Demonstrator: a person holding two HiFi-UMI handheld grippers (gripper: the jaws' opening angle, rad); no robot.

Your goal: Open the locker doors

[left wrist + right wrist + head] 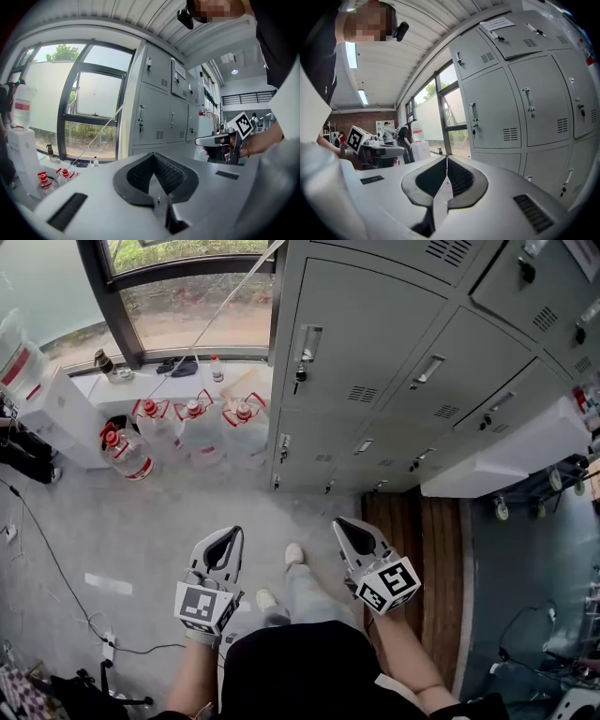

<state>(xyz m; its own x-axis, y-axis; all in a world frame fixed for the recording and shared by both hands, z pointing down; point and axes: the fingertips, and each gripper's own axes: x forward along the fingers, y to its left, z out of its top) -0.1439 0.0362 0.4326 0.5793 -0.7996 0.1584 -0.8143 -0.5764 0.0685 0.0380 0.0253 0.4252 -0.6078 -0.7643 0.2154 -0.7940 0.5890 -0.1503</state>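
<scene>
A bank of grey lockers [375, 362] stands ahead, and every door I can see is closed, with small handles and vent slots. Low in the head view, my left gripper [225, 540] is shut with nothing between its jaws, well short of the lockers. Beside it, my right gripper [352, 531] is also shut and holds nothing. In the left gripper view the jaws [152, 158] meet at their tips and the lockers [161, 112] rise beyond them. The right gripper view shows its jaws [446, 160] closed, with the locker doors [511, 108] to the right.
Several large water bottles [197, 423] with red caps stand on the floor left of the lockers, below a window [187, 296]. A white box [56, 409] sits far left. Cables [56, 568] trail across the floor. A white counter [506, 460] juts out at right.
</scene>
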